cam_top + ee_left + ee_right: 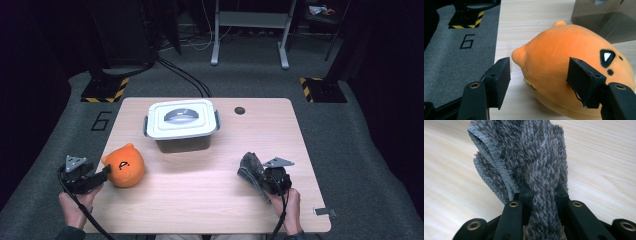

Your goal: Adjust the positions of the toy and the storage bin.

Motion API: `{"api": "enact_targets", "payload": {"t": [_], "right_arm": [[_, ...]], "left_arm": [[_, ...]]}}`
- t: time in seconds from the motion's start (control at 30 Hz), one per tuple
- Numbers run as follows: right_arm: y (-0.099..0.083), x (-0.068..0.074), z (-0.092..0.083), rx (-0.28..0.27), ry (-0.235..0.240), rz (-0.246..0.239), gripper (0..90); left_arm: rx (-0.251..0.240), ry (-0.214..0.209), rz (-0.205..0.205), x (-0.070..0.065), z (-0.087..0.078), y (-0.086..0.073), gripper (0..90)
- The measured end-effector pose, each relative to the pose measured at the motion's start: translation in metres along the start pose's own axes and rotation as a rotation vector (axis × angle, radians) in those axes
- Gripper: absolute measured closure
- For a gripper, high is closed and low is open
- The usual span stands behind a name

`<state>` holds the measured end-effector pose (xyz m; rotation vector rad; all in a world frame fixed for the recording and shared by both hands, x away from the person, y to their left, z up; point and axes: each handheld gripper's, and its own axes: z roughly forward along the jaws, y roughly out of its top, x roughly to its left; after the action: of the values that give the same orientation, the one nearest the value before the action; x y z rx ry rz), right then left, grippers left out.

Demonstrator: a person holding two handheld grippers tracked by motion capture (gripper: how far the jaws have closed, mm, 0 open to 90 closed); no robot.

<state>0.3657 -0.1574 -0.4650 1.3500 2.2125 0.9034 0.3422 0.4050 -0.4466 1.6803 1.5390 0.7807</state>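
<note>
Left tool (104, 175): near the left edge of the bench (200, 200), pointing right at the orange plush toy; in the left gripper view its jaws stand apart around the toy's end, one pad (502, 80) clear of the fabric with bench showing in the gap, the other pad (584, 81) right at the toy's side, and I cannot tell whether it presses.
Left hand (75, 202): at the bench's near left corner, holding that tool.
Orange plush toy (125, 165): lying on the bench just right of the left tool, in front and to the left of the box; a dark face mark shows on it.
Lidded box (182, 125): grey, with a pale lid, standing at the middle of the bench's far half, well apart from both tools.
Grey furry cloth (251, 167): bunched on the bench's right half, one end gathered in the right tool.
Right tool (267, 184): clamped tight on the cloth, fur bulging between the pads (525, 195).
Right hand (287, 207): at the near right edge.
</note>
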Motion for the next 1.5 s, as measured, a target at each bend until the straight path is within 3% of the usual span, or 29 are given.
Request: {"api": "enact_targets", "payload": {"t": [0.17, 0.33, 0.47, 0.7, 0.77, 0.8, 0.87, 1.0, 1.1, 1.13, 1.27, 1.33, 1.37, 1.4, 1.47, 1.5], "right_arm": [[-0.004, 0.014, -0.004, 0.010, 0.034, -0.014, 74.6], [-0.008, 0.033, -0.004, 0.031, 0.070, -0.050, 73.7], [-0.012, 0.050, 0.000, 0.066, 0.099, -0.088, 71.7], [-0.017, 0.068, 0.008, 0.099, 0.125, -0.132, 68.3], [-0.018, 0.070, 0.013, 0.122, 0.137, -0.152, 58.1], [-0.019, 0.071, 0.015, 0.126, 0.134, -0.163, 48.1], [-0.019, 0.071, 0.015, 0.121, 0.129, -0.154, 43.1], [-0.017, 0.067, 0.009, 0.091, 0.138, -0.130, 25.2], [-0.016, 0.060, 0.004, 0.066, 0.145, -0.124, 17.8], [-0.015, 0.053, 0.001, 0.055, 0.137, -0.102, 15.0], [-0.016, 0.039, -0.003, 0.031, 0.137, -0.070, 12.6], [-0.017, 0.024, -0.005, 0.006, 0.113, -0.046, 8.7], [-0.017, 0.024, -0.005, 0.006, 0.113, -0.046, 8.7], [-0.018, 0.012, -0.006, -0.004, 0.099, -0.035, 7.5], [-0.018, 0.006, -0.006, -0.009, 0.086, -0.038, 6.7], [-0.019, -0.001, -0.006, -0.017, 0.103, -0.012, 6.5]], "left_arm": [[-0.009, -0.029, 0.005, -0.007, -0.003, 0.004, 32.6], [-0.025, -0.083, 0.051, -0.024, -0.006, 0.014, 30.4], [-0.019, -0.127, 0.083, -0.042, -0.001, 0.023, 28.0], [0.001, -0.181, 0.122, -0.062, 0.011, 0.033, 24.5], [-0.001, -0.195, 0.131, -0.068, 0.014, 0.036, 24.1], [0.000, -0.201, 0.138, -0.072, 0.016, 0.038, 23.8], [0.011, -0.213, 0.152, -0.077, 0.019, 0.042, 23.6], [0.010, -0.235, 0.172, -0.086, 0.026, 0.049, 20.8], [0.005, -0.243, 0.173, -0.090, 0.031, 0.053, 18.5], [0.005, -0.251, 0.172, -0.091, 0.032, 0.055, 17.3], [0.009, -0.263, 0.174, -0.094, 0.037, 0.062, 16.5], [0.006, -0.256, 0.176, -0.096, 0.039, 0.065, 15.9], [0.001, -0.255, 0.176, -0.096, 0.041, 0.066, 15.9], [0.008, -0.261, 0.179, -0.095, 0.042, 0.068, 15.5], [0.008, -0.260, 0.173, -0.095, 0.044, 0.072, 15.3], [0.008, -0.262, 0.175, -0.095, 0.045, 0.073, 15.3]]}}
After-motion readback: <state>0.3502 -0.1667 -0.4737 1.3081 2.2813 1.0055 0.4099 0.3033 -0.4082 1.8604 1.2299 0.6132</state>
